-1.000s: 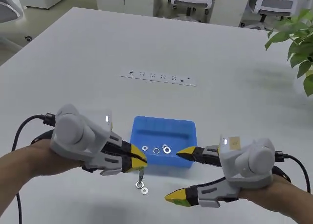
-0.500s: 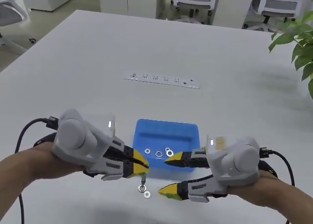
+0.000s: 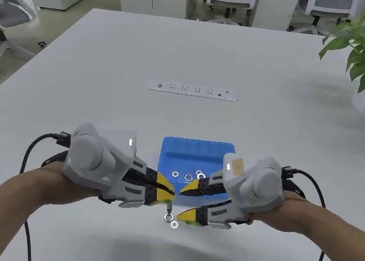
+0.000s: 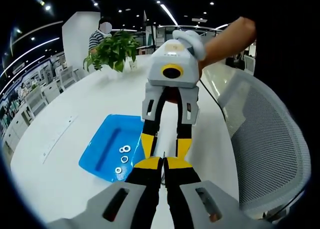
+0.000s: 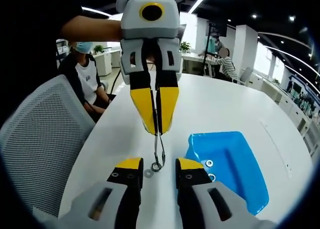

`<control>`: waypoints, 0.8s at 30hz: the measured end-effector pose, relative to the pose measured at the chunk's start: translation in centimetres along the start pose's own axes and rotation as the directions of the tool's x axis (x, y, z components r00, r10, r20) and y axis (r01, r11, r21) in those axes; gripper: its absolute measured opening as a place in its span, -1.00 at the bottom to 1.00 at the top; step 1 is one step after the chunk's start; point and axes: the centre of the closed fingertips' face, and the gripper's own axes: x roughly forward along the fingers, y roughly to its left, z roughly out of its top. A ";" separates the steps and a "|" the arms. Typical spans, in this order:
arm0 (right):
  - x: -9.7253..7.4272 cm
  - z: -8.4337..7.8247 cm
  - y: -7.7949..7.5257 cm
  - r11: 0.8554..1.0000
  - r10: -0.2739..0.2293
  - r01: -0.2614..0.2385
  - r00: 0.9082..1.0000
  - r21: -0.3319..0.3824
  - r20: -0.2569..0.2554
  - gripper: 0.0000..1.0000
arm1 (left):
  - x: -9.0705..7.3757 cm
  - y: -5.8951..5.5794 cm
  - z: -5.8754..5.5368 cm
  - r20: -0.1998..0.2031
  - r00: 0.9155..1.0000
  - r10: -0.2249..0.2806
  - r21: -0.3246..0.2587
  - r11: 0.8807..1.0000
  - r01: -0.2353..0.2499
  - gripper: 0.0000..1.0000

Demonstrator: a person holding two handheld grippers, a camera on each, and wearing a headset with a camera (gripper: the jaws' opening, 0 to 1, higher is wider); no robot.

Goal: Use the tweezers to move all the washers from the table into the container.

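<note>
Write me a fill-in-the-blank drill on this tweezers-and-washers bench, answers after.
The left gripper is shut on the ____. The container is coloured ____. ____ washers lie on the table outside it. The right gripper has its jaws ____.
Missing: tweezers, blue, two, open.

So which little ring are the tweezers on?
The washer right at the tweezers' tips; a second washer lies beside it, and the rest sit in the blue container.
</note>
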 end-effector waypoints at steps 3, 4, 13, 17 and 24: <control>0.4 0.0 0.0 1.000 0.009 -0.009 1.000 -0.009 -0.005 -0.51 | 0.0 0.0 -0.1 -0.002 1.000 0.000 0.000 1.000 0.000 -0.89; 0.6 0.0 0.0 1.000 0.016 -0.016 1.000 -0.014 -0.009 -0.52 | 0.0 0.0 -0.1 -0.003 1.000 -0.001 0.001 1.000 0.001 -0.89; 1.3 0.2 -0.2 0.998 0.033 -0.034 0.999 -0.052 -0.020 -0.62 | 0.0 0.1 -0.2 -0.005 1.000 0.000 0.000 1.000 0.000 -0.89; 1.6 0.5 -0.2 0.997 0.040 -0.041 0.999 -0.060 -0.017 -0.68 | 0.1 0.0 -0.1 -0.007 1.000 -0.003 0.002 1.000 0.003 -0.89; 1.8 0.4 -0.1 0.995 0.050 -0.053 0.998 -0.089 -0.031 -0.81 | 0.2 0.2 -0.2 -0.016 1.000 0.000 0.007 1.000 0.000 -0.88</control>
